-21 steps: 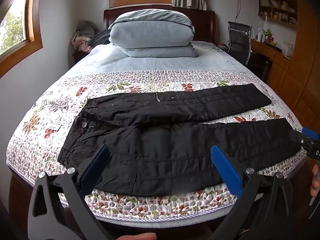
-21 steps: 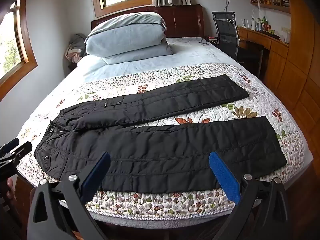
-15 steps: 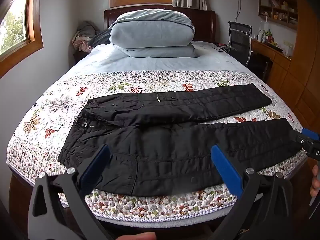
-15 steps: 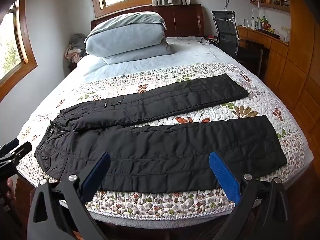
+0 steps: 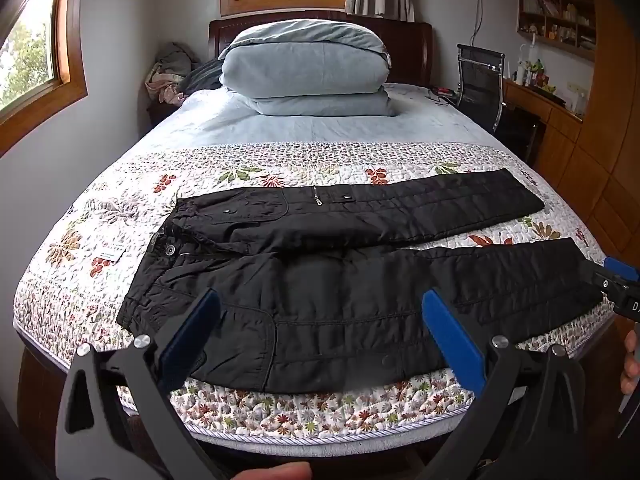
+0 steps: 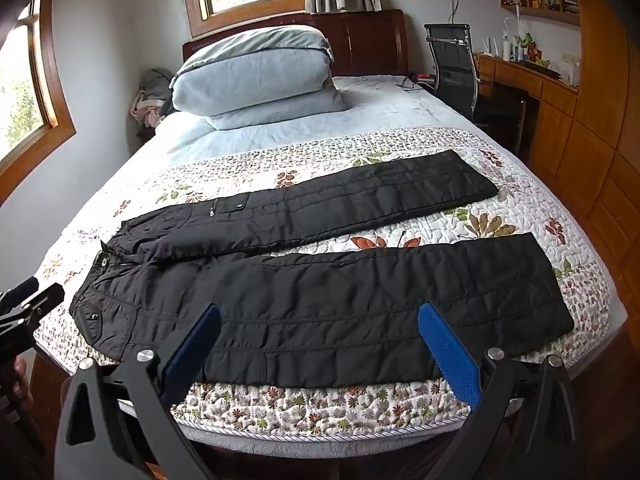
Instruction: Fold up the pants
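The black pants [image 5: 352,280] lie spread flat across the foot of the bed [image 5: 120,216], on a flowered quilt [image 6: 440,404]. The waistband is to the left and the two legs run to the right, parted in a narrow V, with quilt showing between them toward the cuffs. The near leg lies just beside the bed's front edge; the far leg angles away toward the folded blue duvet [image 5: 308,68] at the headboard.

No fold has been made yet, so the task looks to be at its very start: the approach before the first grasp. The left tool [image 5: 320,320] hangs in front of the waist and hip end with its fingers spread wide and nothing between them. The right tool [image 6: 320,332] hangs in front of the near leg, equally wide open and empty. Neither touches the cloth.

The likely next move is to bring one leg over the other. That calls for both tools to come down on the near edge, the left at the waistband and the right toward the cuff. Each should pinch the padded cloth, then lift together so the leg carries over without sagging in the middle.
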`<move>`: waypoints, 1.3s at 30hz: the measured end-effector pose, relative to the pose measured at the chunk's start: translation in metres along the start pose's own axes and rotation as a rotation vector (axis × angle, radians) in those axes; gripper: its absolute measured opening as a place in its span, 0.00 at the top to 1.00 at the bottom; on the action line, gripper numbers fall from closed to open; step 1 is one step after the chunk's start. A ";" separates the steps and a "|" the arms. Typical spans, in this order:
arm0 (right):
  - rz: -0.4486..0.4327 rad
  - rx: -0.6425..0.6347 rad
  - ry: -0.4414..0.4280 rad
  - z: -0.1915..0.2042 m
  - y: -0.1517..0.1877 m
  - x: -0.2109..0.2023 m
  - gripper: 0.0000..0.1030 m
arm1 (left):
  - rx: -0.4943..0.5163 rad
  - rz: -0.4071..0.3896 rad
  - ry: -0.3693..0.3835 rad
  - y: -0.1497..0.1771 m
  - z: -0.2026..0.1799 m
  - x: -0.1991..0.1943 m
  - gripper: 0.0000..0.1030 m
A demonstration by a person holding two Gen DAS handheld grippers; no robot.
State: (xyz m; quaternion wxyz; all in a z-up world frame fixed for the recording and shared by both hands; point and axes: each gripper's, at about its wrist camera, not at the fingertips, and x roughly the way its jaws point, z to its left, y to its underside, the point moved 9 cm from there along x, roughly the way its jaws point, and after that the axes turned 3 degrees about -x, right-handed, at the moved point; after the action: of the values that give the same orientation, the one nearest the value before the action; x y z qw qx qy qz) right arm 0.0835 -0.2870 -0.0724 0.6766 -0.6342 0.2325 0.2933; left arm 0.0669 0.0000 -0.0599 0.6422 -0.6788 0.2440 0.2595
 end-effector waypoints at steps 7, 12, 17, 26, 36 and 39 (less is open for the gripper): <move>-0.001 -0.002 0.001 0.000 0.000 0.000 0.03 | 0.000 0.001 0.001 0.000 0.002 0.001 0.02; -0.001 -0.001 0.001 0.001 -0.001 0.000 0.03 | 0.001 0.000 0.000 -0.001 0.004 0.001 0.02; -0.001 -0.001 0.000 0.001 -0.001 0.000 0.03 | 0.001 0.000 0.000 -0.001 0.004 0.001 0.02; -0.001 0.000 0.001 0.001 0.000 0.001 0.03 | 0.001 0.002 0.000 -0.004 0.003 0.002 0.02; 0.000 0.000 0.000 0.002 -0.001 0.000 0.03 | 0.001 0.001 -0.001 -0.003 0.003 0.002 0.02; 0.000 0.001 0.001 0.001 0.000 0.001 0.03 | 0.001 0.001 -0.001 -0.003 0.003 0.002 0.02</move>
State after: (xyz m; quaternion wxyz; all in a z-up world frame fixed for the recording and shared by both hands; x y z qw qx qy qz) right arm 0.0842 -0.2858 -0.0724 0.6768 -0.6341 0.2326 0.2929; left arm 0.0705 0.0030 -0.0590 0.6426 -0.6780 0.2445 0.2600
